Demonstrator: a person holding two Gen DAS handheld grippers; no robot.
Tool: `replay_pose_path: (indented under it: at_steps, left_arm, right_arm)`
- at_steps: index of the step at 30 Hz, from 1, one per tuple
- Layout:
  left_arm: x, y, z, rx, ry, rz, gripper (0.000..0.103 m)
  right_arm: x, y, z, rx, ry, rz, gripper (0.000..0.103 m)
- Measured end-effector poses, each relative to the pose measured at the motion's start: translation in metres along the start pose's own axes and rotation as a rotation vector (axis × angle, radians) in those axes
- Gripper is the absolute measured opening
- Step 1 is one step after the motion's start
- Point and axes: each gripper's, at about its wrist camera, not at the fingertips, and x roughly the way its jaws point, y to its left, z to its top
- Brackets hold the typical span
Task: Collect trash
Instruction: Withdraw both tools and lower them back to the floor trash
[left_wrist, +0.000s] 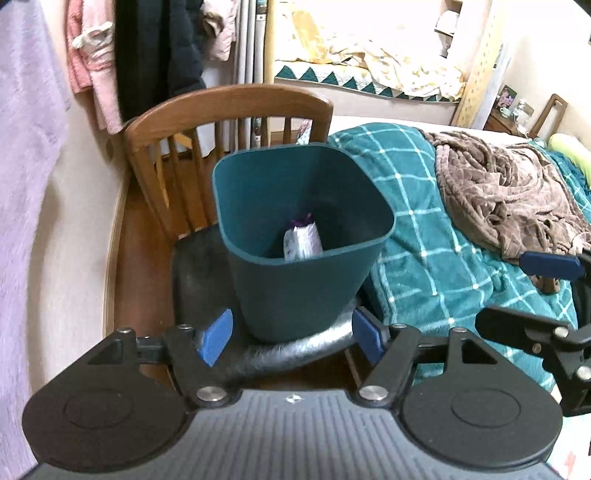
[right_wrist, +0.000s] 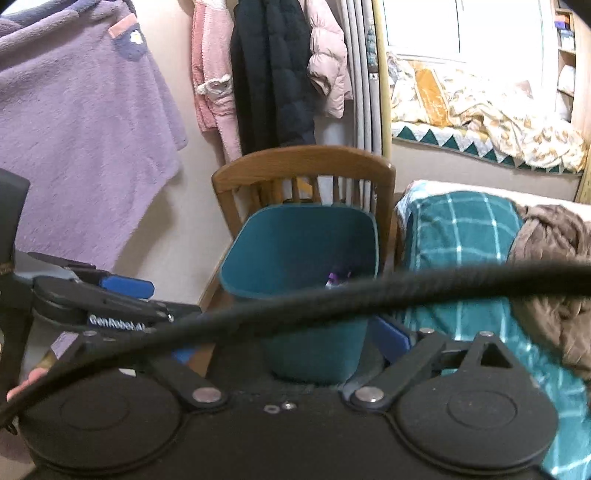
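My left tongs (left_wrist: 290, 338) stand well open with nothing between the blue pads, and they hang short of the teal bin (left_wrist: 301, 236), which sits on the dark seat cushion (left_wrist: 199, 266) of the wooden chair (left_wrist: 229, 107) beside the bed (left_wrist: 424, 229). My right tongs (right_wrist: 295, 343) are harder to read, since a black cable (right_wrist: 295, 302) sags across that view and hides most of one pad; what shows of the linkage and the other blue pad is spread wide, and I see nothing gripped there either. In the left view the right tongs' pad shows off to the side over the checked teal blanket (left_wrist: 413, 192), apart from the bin.

The trash itself, a white and purple wrapper (left_wrist: 301, 242), lies inside the bin, leaning against the near wall (only its purple end peeks over the rim in the right view). So I judge that piece done: it is in, and neither tool holds it.

What is left I can only partly judge. No other loose trash shows on the chair, the floor by the wall, or the visible bedding, though the brown throw (left_wrist: 509, 192) and the far bed could hide some.
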Motion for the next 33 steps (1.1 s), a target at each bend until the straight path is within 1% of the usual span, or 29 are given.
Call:
replay_pose_path:
  at_steps: [1,2,5,7,8,9,10,12,16,21,23,26,30,31,33]
  left_arm:
    - [0.0,0.001,-0.007,-0.004,-0.004,0.003,0.075]
    - [-0.001,0.002,-0.014,-0.009,-0.006,0.002,0.08]
    - [-0.001,0.006,-0.037,-0.031,-0.011,-0.011,0.08]
    - [0.004,0.008,-0.054,-0.033,0.004,-0.009,0.08]
    - [0.006,0.009,-0.063,-0.033,0.012,-0.01,0.082]
    - [0.011,0.01,-0.073,-0.034,0.023,-0.013,0.088]
    - [0.016,0.011,-0.083,-0.037,0.032,-0.014,0.09]
    - [0.028,0.013,-0.104,-0.044,0.056,-0.013,0.091]
    - [0.065,0.018,-0.145,-0.061,0.126,0.008,0.091]
    - [0.125,0.032,-0.201,-0.152,0.237,0.023,0.091]
    - [0.149,0.034,-0.225,-0.173,0.275,0.044,0.091]
    - [0.186,0.036,-0.258,-0.205,0.32,0.069,0.091]
    - [0.236,0.035,-0.306,-0.229,0.376,0.124,0.091]
    - [0.249,0.035,-0.319,-0.234,0.393,0.127,0.091]
    - [0.273,0.034,-0.343,-0.246,0.432,0.137,0.091]
  right_arm:
    - [-0.001,0.001,-0.008,0.001,0.004,0.0,0.098]
    - [0.0,0.002,-0.016,-0.002,0.007,0.002,0.099]
    - [0.003,0.005,-0.043,-0.032,0.012,-0.007,0.102]
    - [0.008,0.008,-0.061,-0.056,0.022,-0.001,0.103]
    - [0.01,0.009,-0.071,-0.062,0.031,0.001,0.103]
    - [0.014,0.009,-0.081,-0.066,0.043,0.007,0.103]
    - [0.018,0.01,-0.091,-0.074,0.056,0.015,0.103]
    - [0.026,0.012,-0.113,-0.103,0.081,0.014,0.103]
    - [0.051,0.009,-0.16,-0.096,0.151,0.024,0.103]
    - [0.096,0.0,-0.223,-0.092,0.246,0.001,0.103]
    - [0.114,-0.002,-0.247,-0.099,0.274,0.0,0.103]
    - [0.141,-0.001,-0.283,-0.151,0.302,0.0,0.103]
    - [0.179,-0.012,-0.327,-0.155,0.367,-0.004,0.102]
    - [0.188,-0.014,-0.339,-0.156,0.38,-0.009,0.101]
    - [0.208,-0.02,-0.363,-0.157,0.409,-0.027,0.097]
